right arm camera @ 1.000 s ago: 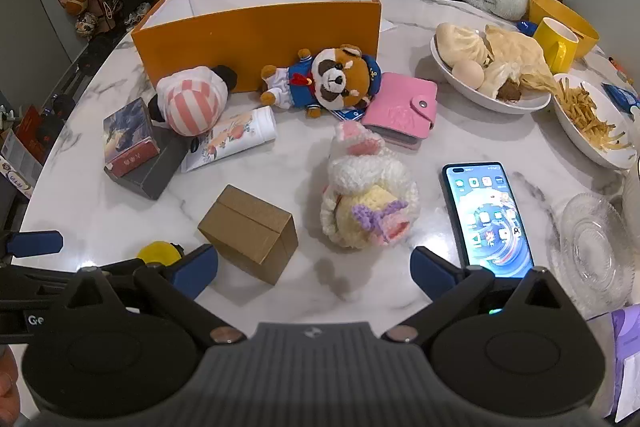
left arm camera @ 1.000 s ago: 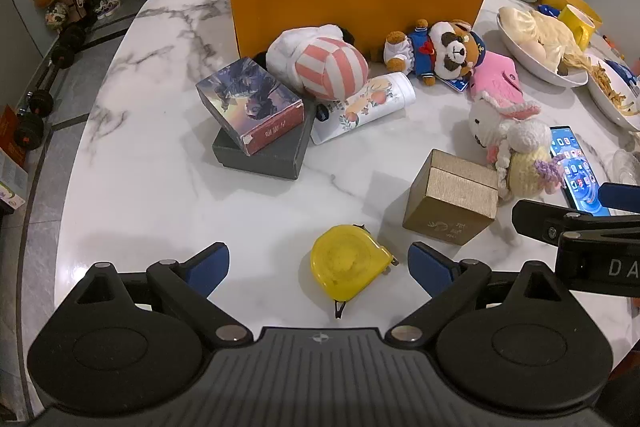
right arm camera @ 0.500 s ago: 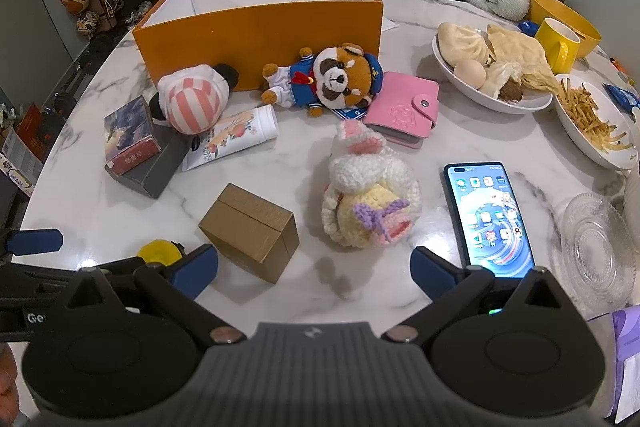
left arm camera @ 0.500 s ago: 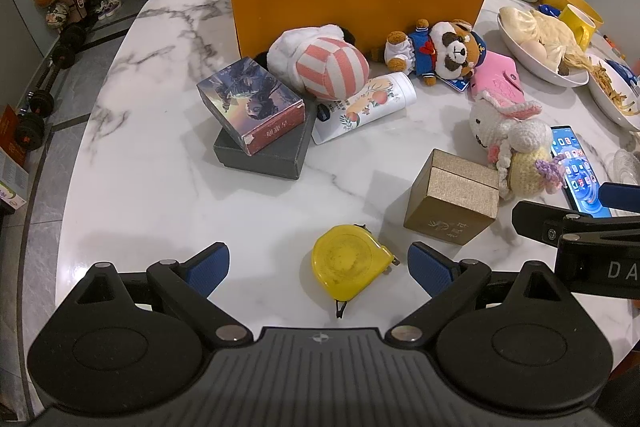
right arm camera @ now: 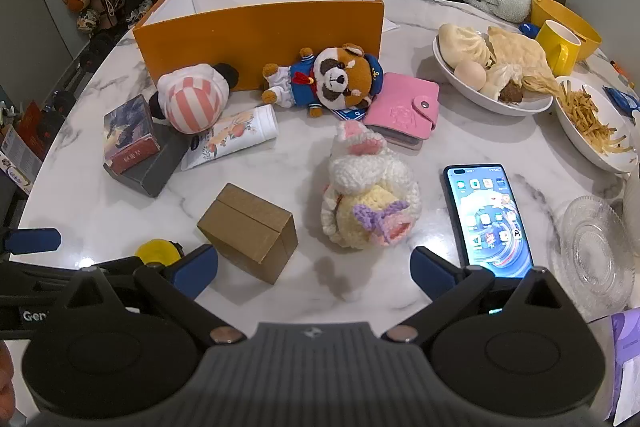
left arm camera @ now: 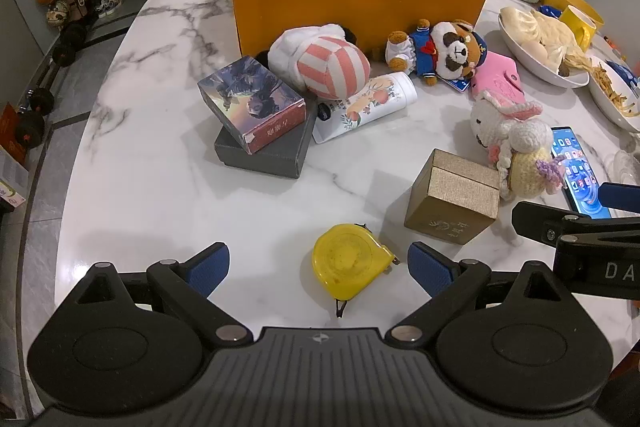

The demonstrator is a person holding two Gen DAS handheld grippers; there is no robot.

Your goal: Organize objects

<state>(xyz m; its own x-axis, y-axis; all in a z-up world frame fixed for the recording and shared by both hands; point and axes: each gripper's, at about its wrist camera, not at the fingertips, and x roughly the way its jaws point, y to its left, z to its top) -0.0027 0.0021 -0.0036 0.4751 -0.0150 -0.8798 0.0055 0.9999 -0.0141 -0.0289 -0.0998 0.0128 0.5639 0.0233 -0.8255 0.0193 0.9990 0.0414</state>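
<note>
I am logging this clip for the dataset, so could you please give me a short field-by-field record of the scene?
surface: marble table
container: orange box, open top, nothing visible inside
left claw: open, yellow tape measure lies between its fingers, not gripped
right claw: open, holding nothing
nearest right claw: crocheted bunny, brown box
stacked: picture box on grey box

tape measure (left arm camera: 349, 265) left of carton (left arm camera: 454, 203) — toys behind | box (left arm camera: 360, 7) rearmost
</note>
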